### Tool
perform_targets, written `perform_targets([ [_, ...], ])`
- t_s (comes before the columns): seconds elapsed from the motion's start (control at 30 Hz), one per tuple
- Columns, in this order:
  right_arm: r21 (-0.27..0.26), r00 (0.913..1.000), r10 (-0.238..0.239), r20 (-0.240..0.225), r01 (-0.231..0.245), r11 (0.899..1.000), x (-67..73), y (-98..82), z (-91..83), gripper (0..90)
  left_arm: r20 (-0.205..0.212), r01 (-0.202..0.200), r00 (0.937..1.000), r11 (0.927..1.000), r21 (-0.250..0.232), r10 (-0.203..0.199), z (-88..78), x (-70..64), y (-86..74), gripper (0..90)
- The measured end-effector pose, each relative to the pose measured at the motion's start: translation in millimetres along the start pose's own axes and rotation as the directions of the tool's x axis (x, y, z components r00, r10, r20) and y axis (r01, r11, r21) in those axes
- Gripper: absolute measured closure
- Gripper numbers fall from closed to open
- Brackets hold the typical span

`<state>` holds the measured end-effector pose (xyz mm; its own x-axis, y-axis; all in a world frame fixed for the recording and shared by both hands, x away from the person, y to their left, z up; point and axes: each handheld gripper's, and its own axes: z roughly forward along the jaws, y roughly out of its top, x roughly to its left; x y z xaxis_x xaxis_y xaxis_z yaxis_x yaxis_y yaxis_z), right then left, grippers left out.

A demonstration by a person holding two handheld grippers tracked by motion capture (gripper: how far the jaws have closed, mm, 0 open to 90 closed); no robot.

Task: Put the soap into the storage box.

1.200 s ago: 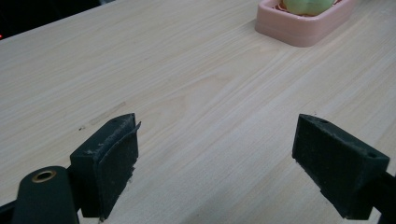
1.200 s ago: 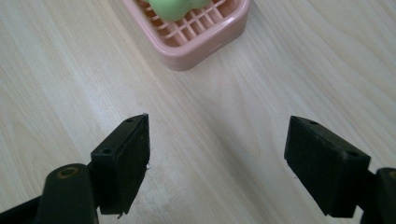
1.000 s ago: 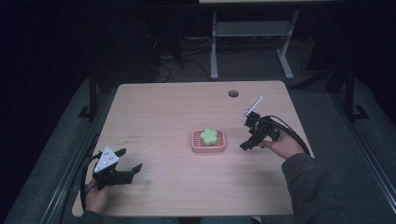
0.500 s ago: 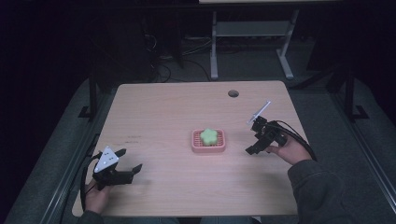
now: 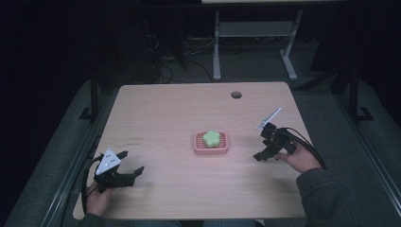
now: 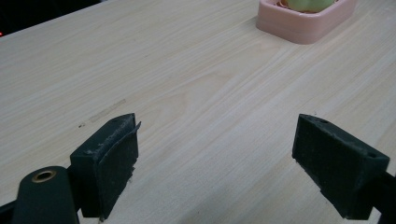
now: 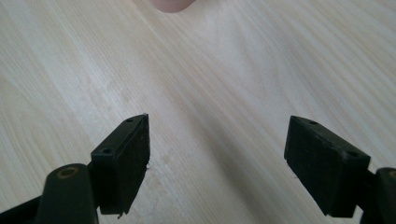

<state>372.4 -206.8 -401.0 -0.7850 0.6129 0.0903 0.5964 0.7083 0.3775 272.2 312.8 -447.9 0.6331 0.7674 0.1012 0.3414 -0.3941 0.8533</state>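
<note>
A pink dish (image 5: 211,147) holding a pale green flower-shaped piece (image 5: 211,137) sits near the middle of the wooden table (image 5: 179,109). My left gripper (image 5: 133,161) rests at the near left corner, open, with nothing between its jaws. In the left gripper view its jaws (image 6: 215,154) stand wide over bare wood, and the pink dish (image 6: 303,23) with the green piece (image 6: 310,3) lies far ahead at the upper right. My right gripper (image 5: 261,145) is right of the dish, apart from it and open. In the right gripper view (image 7: 217,154) a pink edge (image 7: 173,4) shows at the top.
A round cable hole (image 5: 236,94) lies near the table's far right edge. Faint marks (image 5: 135,138) show on the wood at the left. Behind the table stands a white table frame (image 5: 250,38) with cables on the dark floor.
My right gripper has drawn back from the dish, toward the near right. The left gripper, the dish and the green piece have stayed put.
</note>
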Motion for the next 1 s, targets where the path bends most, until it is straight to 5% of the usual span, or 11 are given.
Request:
perform_targets([
  [1.0, -0.038, 0.999, 0.045, 0.001, -0.045, 0.998, 7.0, -52.3, 10.4, 22.8, -0.001, -0.001, 1.0, 1.0, 0.009, 0.001, 0.7, -0.3, -0.7, 14.2],
])
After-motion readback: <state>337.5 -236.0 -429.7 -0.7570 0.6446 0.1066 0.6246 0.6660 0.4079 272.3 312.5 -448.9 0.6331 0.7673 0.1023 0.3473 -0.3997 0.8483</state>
